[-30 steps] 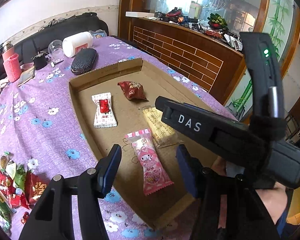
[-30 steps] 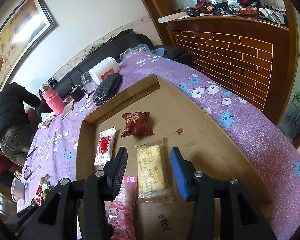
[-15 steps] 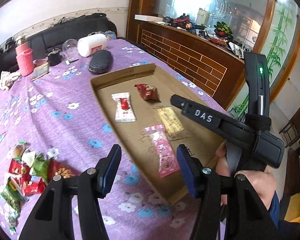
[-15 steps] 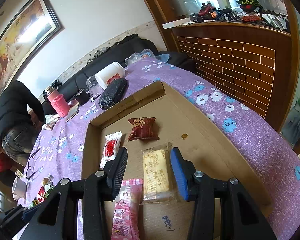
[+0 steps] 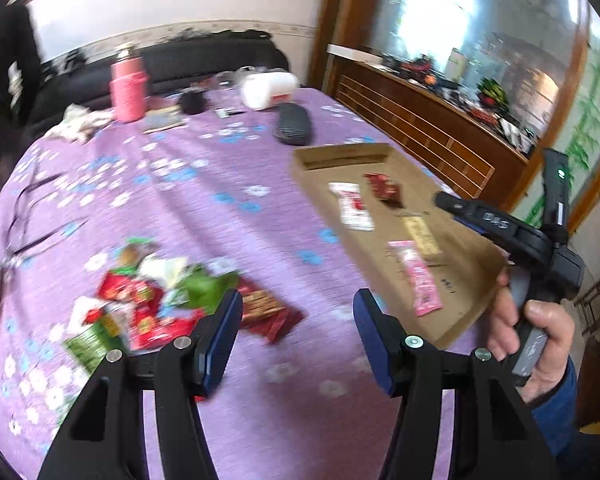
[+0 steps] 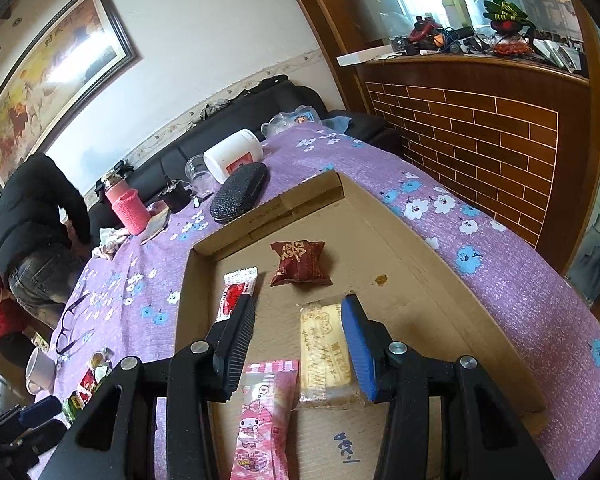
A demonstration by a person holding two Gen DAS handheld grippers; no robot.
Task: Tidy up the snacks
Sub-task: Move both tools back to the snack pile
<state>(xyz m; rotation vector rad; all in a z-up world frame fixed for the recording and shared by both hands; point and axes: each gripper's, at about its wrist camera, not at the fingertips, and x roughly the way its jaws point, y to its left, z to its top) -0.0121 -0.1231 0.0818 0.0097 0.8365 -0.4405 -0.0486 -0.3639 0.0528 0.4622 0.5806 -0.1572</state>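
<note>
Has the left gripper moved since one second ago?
Yes. The left gripper swung off the cardboard tray toward the loose snack pile, its jaws open and empty.

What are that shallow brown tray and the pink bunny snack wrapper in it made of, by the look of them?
The shallow brown tray looks like plain corrugated cardboard: matte, with folded flap walls, printed text on one wall and a small stain. The pink bunny snack wrapper seems to be glossy plastic film: it catches the light, has a crimped end seal and a clear patch near the top.
</note>
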